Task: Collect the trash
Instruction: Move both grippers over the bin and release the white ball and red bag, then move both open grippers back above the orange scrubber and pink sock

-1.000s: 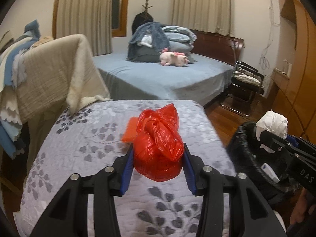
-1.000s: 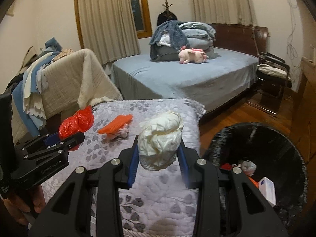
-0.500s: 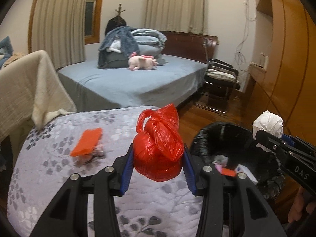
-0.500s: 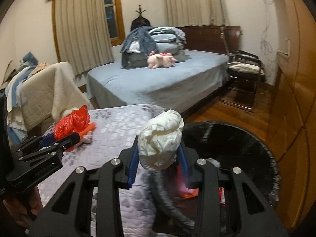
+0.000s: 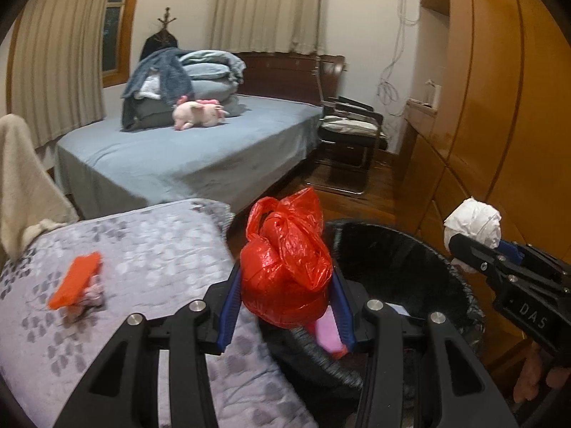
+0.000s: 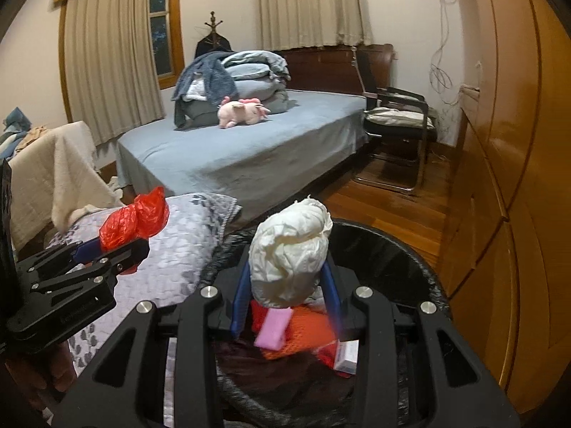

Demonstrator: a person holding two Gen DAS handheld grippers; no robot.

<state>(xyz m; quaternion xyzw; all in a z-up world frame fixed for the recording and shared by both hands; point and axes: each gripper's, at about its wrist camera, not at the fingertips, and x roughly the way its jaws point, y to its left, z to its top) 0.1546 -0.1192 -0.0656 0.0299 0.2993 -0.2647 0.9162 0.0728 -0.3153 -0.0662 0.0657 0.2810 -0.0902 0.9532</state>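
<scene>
A wide bed with a blue-grey cover point(image 6: 249, 157) fills the far middle of the room, and a wooden wardrobe wall point(image 6: 517, 178) stands along the right. Near the cameras, on the left, lies a grey quilted cover with a leaf pattern point(image 5: 153, 249), and just beside it on the right stands a round bin lined with a black plastic bag point(image 6: 399, 260), with some red, orange and pink rubbish inside. The left gripper point(image 5: 285, 296) is clamped on a knotted red plastic bag point(image 5: 285, 260), which hangs above the near left rim of the bin. The right gripper point(image 6: 287, 289) is clamped on a crumpled white paper ball point(image 6: 289, 253), held over the open bin. A small flat orange piece point(image 5: 76, 280) rests on the quilted cover, far to the left of the red bag.
</scene>
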